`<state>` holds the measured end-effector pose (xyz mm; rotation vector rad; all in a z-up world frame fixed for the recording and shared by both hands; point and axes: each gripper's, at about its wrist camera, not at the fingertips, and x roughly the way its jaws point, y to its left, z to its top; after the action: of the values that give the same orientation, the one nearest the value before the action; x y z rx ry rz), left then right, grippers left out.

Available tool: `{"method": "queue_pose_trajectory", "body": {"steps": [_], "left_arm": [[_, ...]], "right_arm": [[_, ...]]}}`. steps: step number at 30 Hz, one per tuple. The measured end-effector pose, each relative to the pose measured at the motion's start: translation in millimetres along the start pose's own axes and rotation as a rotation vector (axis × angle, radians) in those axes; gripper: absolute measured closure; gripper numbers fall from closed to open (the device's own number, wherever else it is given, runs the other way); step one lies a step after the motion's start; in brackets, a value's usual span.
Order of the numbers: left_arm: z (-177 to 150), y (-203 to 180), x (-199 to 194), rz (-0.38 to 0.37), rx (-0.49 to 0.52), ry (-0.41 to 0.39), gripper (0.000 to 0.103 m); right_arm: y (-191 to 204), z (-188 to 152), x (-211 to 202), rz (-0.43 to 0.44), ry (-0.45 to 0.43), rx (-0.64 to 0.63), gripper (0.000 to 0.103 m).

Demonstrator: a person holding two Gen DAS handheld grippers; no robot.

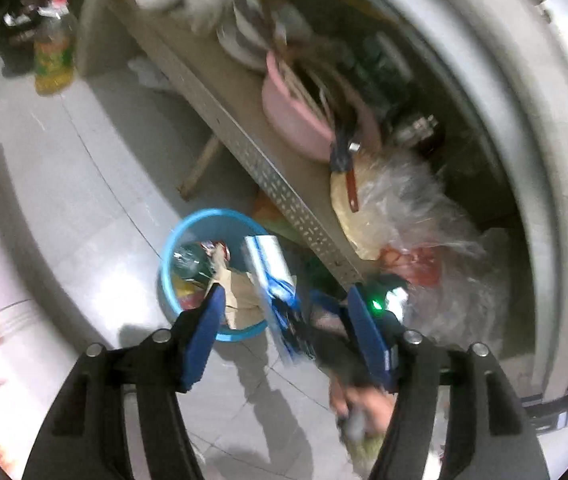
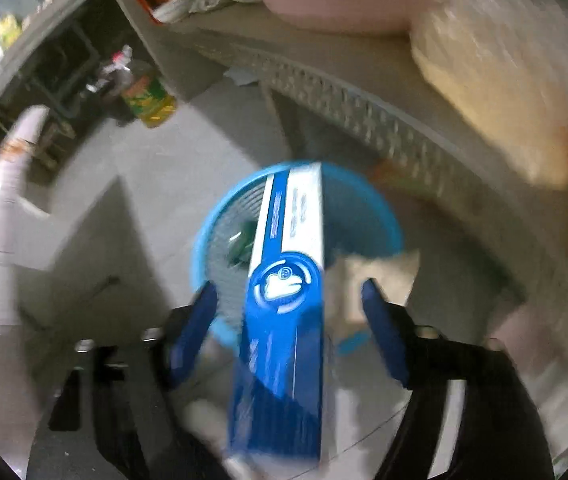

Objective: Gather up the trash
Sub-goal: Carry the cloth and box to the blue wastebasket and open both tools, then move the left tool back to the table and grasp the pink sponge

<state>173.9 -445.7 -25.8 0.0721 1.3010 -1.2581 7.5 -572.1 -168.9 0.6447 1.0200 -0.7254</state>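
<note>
Grey tiled floor (image 1: 84, 208) lies open beside the counter (image 1: 268, 168) edge. Ahead of both spread tools, left (image 1: 284, 304) and right (image 2: 289, 300), the blue basket (image 2: 383, 224) holds trash; the blue box (image 2: 284, 300) hangs loose between the right tool's fingers.

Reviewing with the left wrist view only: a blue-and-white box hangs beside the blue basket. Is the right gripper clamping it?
Observer: No. The right gripper is open; its fingers stand clear of the box on both sides.
Operator: Is the box over the basket?
Observer: Its far end overlaps the blue basket's opening.
Operator: Any marking?
Observer: A round white logo on its blue face.
</note>
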Motion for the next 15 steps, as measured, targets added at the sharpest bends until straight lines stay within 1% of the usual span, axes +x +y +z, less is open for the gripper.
{"method": "queue_pose_trajectory", "body": {"steps": [1, 2, 4, 5, 6, 7, 8, 9, 10, 12, 13, 15], "left_arm": [[-8.3, 6.6, -21.3, -0.001, 0.003, -0.027, 0.038], [-19.4, 14.6, -44.3, 0.002, 0.004, -0.057, 0.038], [-45.0, 28.2, -83.7, 0.011, 0.011, -0.111, 0.037], [-53.8, 34.5, -96.0, 0.018, 0.014, -0.128, 0.036], [-70.7, 43.3, -117.3, 0.041, 0.018, -0.157, 0.036], [-80.7, 50.0, -129.5, 0.058, 0.020, -0.176, 0.036], [-96.2, 58.3, -146.9, 0.091, 0.023, -0.206, 0.035], [-110.8, 65.8, -162.5, 0.127, 0.022, -0.238, 0.035], [-124.3, 73.4, -177.0, 0.154, 0.014, -0.270, 0.033], [-147.5, 84.9, -196.0, 0.185, -0.016, -0.318, 0.031], [-163.5, 93.6, -211.3, 0.209, -0.041, -0.354, 0.031], [-184.9, 106.0, -233.3, 0.255, -0.070, -0.411, 0.031]], "right_arm": [[-1.4, -1.6, 6.2, -0.033, 0.006, 0.000, 0.031], [-3.7, -4.7, 6.9, -0.038, 0.007, 0.010, 0.031], [-5.8, -19.5, -1.9, -0.006, -0.016, 0.035, 0.031], [-4.8, -28.7, -8.4, -0.012, -0.027, 0.033, 0.031], [-4.3, -35.0, -13.4, -0.023, -0.033, 0.024, 0.031], [-3.8, -45.1, -21.0, -0.034, -0.045, 0.011, 0.031], [-4.5, -54.7, -29.6, -0.038, -0.058, 0.008, 0.031], [-4.7, -57.2, -33.9, -0.034, -0.066, 0.009, 0.031], [-6.7, -68.9, -45.6, -0.024, -0.078, 0.013, 0.031], [-10.2, -80.9, -60.7, -0.021, -0.091, 0.029, 0.031], [-9.0, -78.5, -62.2, -0.012, -0.093, 0.039, 0.031], [-6.4, -83.3, -71.7, 0.020, -0.100, 0.061, 0.031]]}}
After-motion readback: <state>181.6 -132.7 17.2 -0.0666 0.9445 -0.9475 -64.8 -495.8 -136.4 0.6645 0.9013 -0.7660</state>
